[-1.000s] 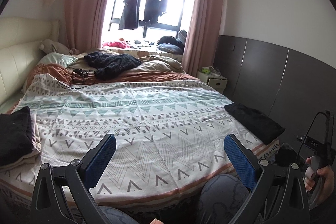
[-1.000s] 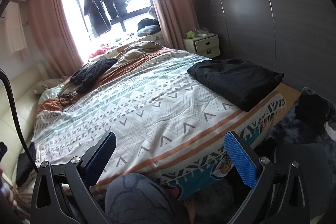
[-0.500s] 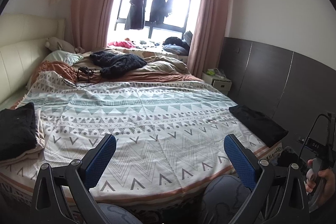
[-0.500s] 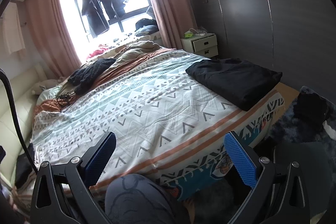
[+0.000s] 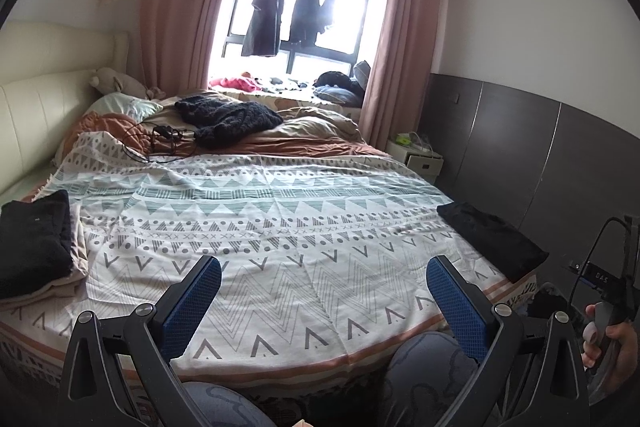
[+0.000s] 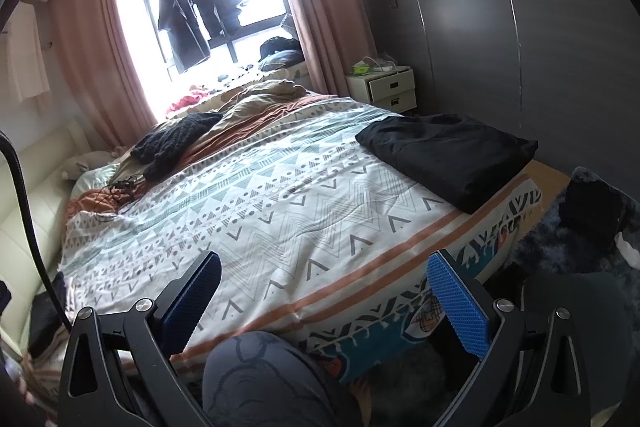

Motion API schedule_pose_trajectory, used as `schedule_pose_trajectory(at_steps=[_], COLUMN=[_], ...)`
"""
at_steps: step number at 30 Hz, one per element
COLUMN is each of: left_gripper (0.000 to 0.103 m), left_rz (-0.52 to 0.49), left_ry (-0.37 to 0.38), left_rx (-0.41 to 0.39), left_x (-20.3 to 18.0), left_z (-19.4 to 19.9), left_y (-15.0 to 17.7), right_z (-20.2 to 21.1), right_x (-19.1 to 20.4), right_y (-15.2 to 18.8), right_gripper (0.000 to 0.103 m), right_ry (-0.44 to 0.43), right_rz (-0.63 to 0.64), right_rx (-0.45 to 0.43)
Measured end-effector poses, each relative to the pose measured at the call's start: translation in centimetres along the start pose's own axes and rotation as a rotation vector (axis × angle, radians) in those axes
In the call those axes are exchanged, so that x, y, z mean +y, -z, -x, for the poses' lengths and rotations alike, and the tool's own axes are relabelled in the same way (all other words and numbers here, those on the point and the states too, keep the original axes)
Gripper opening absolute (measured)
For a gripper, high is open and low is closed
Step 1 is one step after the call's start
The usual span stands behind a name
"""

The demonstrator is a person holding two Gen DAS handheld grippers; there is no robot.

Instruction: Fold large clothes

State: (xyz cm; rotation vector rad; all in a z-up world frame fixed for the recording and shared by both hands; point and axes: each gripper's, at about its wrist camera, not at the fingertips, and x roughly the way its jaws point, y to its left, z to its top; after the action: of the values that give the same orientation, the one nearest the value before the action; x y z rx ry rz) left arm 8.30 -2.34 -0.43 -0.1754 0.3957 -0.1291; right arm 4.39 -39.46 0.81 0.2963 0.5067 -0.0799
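A folded black garment (image 5: 490,237) lies at the bed's right edge; it also shows in the right wrist view (image 6: 448,155). Another folded black garment (image 5: 34,241) sits on a beige one at the left edge. A dark knitted garment (image 5: 228,119) lies crumpled near the pillows, also in the right wrist view (image 6: 176,141). My left gripper (image 5: 324,291) is open and empty above the foot of the bed. My right gripper (image 6: 324,291) is open and empty, also at the foot of the bed.
The bed has a patterned cover (image 5: 280,227) and a bunched brown duvet (image 5: 312,135). Cables (image 5: 156,143) lie by the pillows. A white nightstand (image 6: 388,87) stands at the far right. Coats (image 5: 288,11) hang at the window. My knees (image 6: 260,379) are below the grippers.
Both views have shifted slightly as the grippers lifted and turned a little; the left view swung leftward. Nothing on the bed has moved. Both grippers stay open.
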Motion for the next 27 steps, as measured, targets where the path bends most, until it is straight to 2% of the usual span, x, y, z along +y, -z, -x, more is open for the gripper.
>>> schedule_pose_trajectory(at_steps=[27], left_gripper=[0.103], left_rz=[0.000], left_ry=[0.003], left_rx=[0.004], left_x=[0.07], left_z=[0.54], left_y=[0.42], right_z=[-0.07], right_x=[0.17], right_y=[0.00], right_gripper=[0.103], right_ry=[-0.002], right_rz=[-0.002], right_rx=[0.007])
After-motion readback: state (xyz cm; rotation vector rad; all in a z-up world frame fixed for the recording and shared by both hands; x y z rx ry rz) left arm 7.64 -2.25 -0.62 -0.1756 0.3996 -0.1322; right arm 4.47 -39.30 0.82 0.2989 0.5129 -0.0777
